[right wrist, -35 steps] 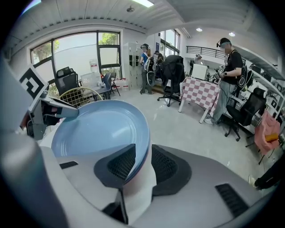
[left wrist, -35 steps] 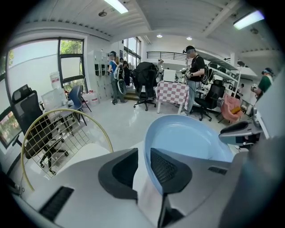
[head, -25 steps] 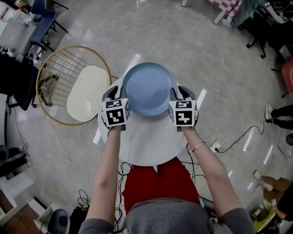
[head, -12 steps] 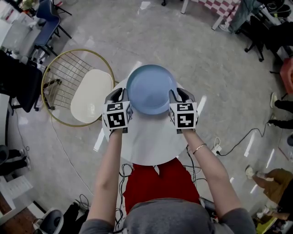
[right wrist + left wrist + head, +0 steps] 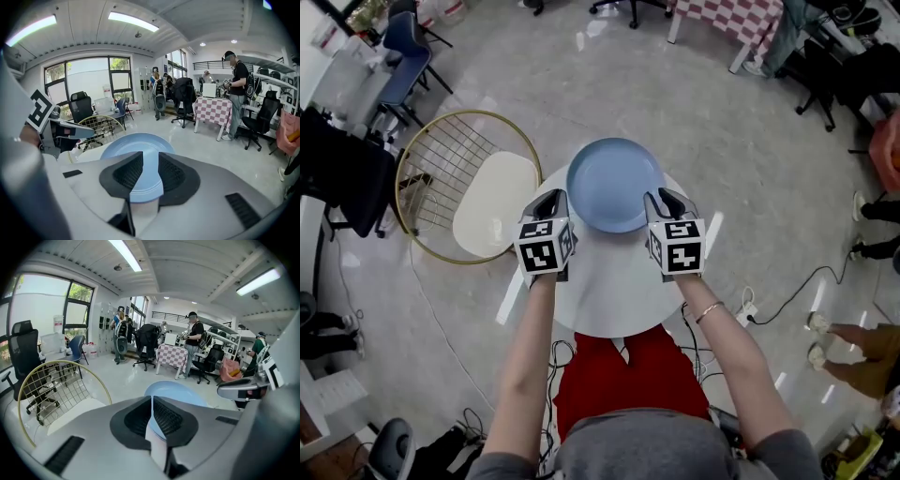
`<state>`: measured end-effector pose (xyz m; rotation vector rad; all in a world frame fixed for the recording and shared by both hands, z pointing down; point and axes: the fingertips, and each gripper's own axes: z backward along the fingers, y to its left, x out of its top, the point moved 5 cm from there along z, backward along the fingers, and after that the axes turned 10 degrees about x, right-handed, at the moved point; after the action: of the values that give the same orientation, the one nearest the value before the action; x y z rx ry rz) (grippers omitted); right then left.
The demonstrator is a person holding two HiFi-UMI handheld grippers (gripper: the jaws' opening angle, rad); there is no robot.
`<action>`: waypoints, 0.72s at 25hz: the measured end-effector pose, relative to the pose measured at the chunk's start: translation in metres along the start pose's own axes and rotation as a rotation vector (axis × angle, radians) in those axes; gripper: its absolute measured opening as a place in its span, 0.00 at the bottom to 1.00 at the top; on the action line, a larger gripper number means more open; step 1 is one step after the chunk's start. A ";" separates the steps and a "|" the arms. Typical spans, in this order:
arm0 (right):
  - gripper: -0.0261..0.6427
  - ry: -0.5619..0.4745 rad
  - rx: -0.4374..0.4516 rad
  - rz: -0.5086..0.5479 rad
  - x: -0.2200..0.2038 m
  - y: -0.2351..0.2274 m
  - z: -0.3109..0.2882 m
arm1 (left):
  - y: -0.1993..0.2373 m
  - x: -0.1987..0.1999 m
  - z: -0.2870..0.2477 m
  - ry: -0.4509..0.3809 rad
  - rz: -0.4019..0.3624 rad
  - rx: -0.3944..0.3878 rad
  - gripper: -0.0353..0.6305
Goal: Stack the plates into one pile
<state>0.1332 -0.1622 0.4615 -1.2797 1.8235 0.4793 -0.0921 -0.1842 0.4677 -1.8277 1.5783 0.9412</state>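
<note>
A light blue plate (image 5: 614,185) lies on the far part of the round white table (image 5: 609,291). My left gripper (image 5: 551,201) hovers just off its left rim. Its jaws have just been closing and now stand shut with nothing between them, as the left gripper view shows (image 5: 151,401), with the plate (image 5: 180,391) lying beyond the tips. My right gripper (image 5: 662,199) hovers off the plate's right rim. It is open (image 5: 150,164), and the plate (image 5: 136,143) shows through the gap, ahead of the pads and untouched.
A gold wire round chair (image 5: 441,159) with a cream seat pad (image 5: 492,202) stands close to the table's left side. Cables (image 5: 769,295) run over the floor at right. Office chairs, a checkered table (image 5: 213,108) and people stand farther off.
Both grippers have drawn back from the plate's sides toward me and risen a little. The left jaws have closed. The plate stays on the table.
</note>
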 end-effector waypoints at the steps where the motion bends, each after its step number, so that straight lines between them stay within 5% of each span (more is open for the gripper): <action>1: 0.21 -0.009 0.005 -0.002 0.000 0.003 0.003 | -0.001 0.000 0.004 -0.008 0.003 -0.008 0.09; 18: 0.14 -0.157 0.031 -0.031 0.013 0.047 0.068 | -0.011 0.004 0.073 -0.124 -0.035 -0.109 0.08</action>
<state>0.1176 -0.1025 0.4052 -1.2133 1.6722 0.5184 -0.0920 -0.1276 0.4200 -1.8255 1.4408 1.1217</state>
